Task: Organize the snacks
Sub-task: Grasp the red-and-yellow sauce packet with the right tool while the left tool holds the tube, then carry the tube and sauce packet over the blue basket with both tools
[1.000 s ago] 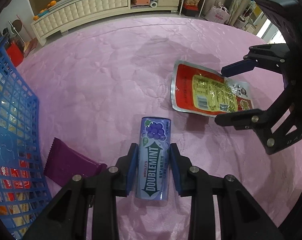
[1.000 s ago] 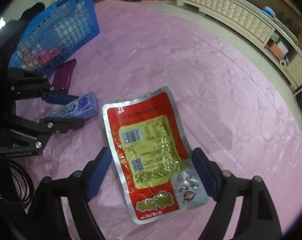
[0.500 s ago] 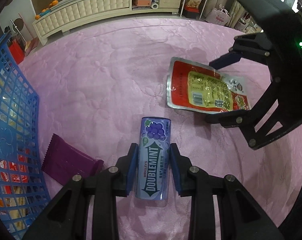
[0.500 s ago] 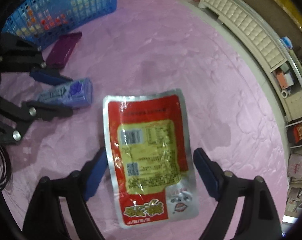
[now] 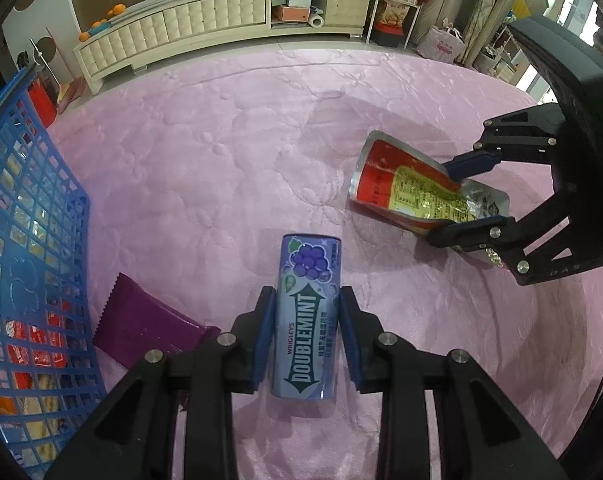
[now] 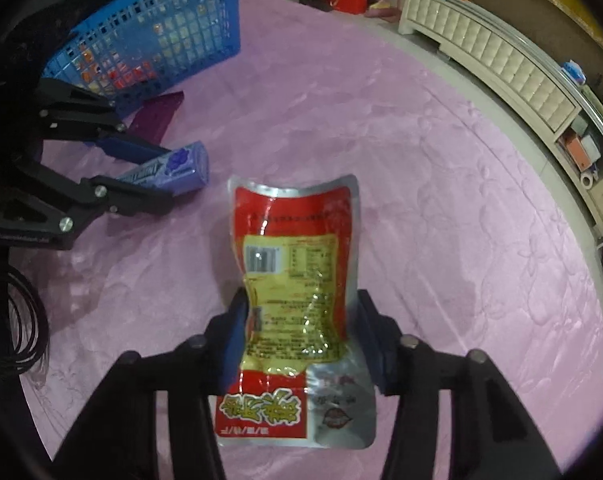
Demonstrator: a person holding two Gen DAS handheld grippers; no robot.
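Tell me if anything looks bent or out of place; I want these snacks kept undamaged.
The red foil pouch is buckling: the right gripper is closing on its sides, bowing it and lifting its far end off the pink cloth. The Doublemint pack in the left gripper looks undamaged. A purple wrapper lies outside the blue basket.

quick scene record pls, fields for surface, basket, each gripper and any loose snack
surface: pink cloth
basket: blue basket, packets inside
left gripper: shut on Doublemint pack, pack on the cloth
right gripper: closing, pads pressing red foil pouch, pouch buckling between them
loose snack: purple wrapper on the cloth beside the basket
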